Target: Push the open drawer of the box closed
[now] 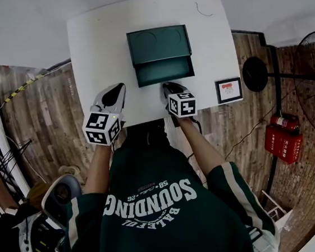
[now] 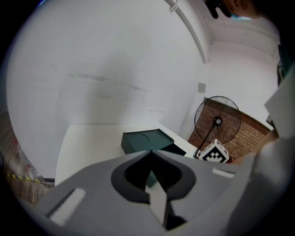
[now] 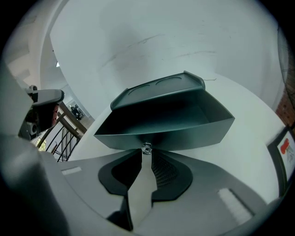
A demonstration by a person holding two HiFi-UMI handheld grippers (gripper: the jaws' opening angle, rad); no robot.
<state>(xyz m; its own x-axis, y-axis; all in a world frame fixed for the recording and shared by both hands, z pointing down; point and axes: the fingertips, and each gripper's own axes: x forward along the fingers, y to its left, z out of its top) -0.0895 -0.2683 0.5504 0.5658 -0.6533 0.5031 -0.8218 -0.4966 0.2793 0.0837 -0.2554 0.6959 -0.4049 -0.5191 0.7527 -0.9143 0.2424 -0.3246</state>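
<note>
Step in hand: gripping to close. Box (image 1: pixel 158 44) at 12 o'clock on desk (image 1: pixel 98 56), drawer (image 1: pixel 164 71) out toward 6 o'clock. Right gripper (image 1: pixel 167 86) clamped on knob (image 3: pixel 146 148); left gripper (image 1: pixel 119 89) closed, empty, at 8 o'clock. Next: push straight toward 12 o'clock, likely without shifting box.

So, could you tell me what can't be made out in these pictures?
Knob: head view, hidden under the right gripper.
Drawer: left gripper view, mostly behind the left gripper.
Card print: too small in head view, cut off by the edge in right gripper view.
</note>
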